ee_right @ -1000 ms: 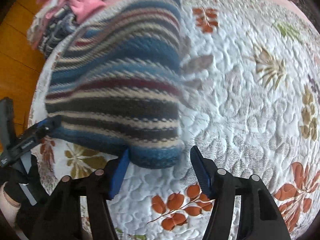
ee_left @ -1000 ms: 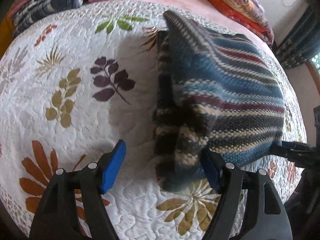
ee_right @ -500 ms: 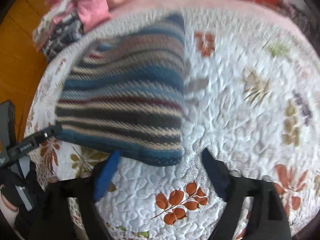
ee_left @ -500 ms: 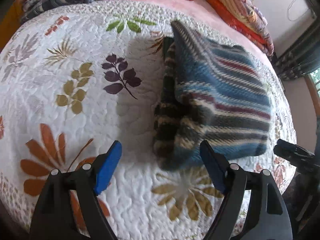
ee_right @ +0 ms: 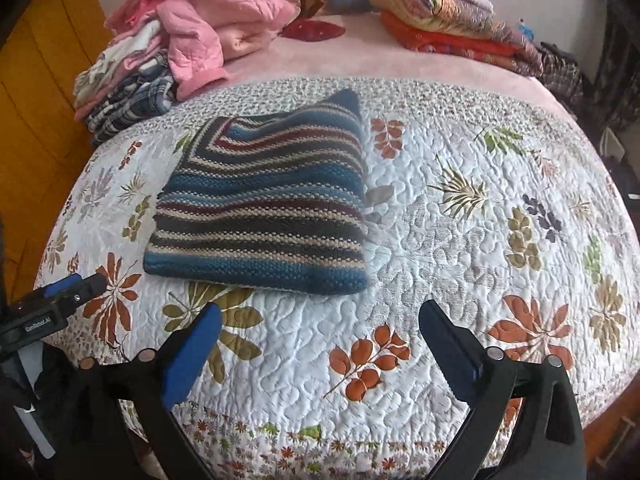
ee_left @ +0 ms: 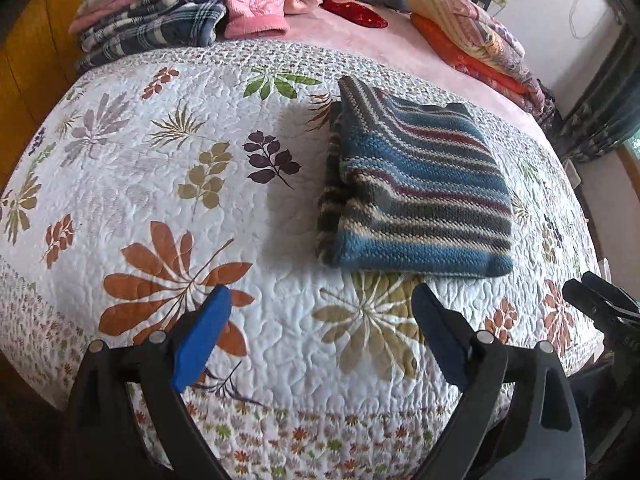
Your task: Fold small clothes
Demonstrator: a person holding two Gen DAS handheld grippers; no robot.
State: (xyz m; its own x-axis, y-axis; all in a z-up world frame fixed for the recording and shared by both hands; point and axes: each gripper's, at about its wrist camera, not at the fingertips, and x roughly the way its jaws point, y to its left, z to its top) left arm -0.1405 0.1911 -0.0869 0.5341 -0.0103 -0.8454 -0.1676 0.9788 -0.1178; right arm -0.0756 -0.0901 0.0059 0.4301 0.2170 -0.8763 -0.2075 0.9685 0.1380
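A: What did the left wrist view show?
B: The left gripper [ee_left: 320, 312] stood spread wide and held nothing, above the near edge of the floral quilt [ee_left: 160, 184]. The folded striped sweater [ee_left: 416, 196] lay flat on the quilt, just beyond the gripper and towards its right finger, apart from both blue pads [ee_left: 200, 332]. The tip of the right gripper [ee_left: 600, 300] entered at the right margin. A pile of pink and plaid clothes [ee_left: 180, 8] and stacked orange bedding [ee_left: 472, 40] lay at the far side of the bed.

A: And the right wrist view?
B: The right gripper [ee_right: 320, 316] was likewise spread wide and empty. The striped sweater [ee_right: 264, 208] lay ahead and to the left on the quilt [ee_right: 460, 240], clear of both pads [ee_right: 192, 360]. The left gripper [ee_right: 76, 286] showed at the left margin, near the sweater's near-left corner; whether it touched the quilt could not be told.
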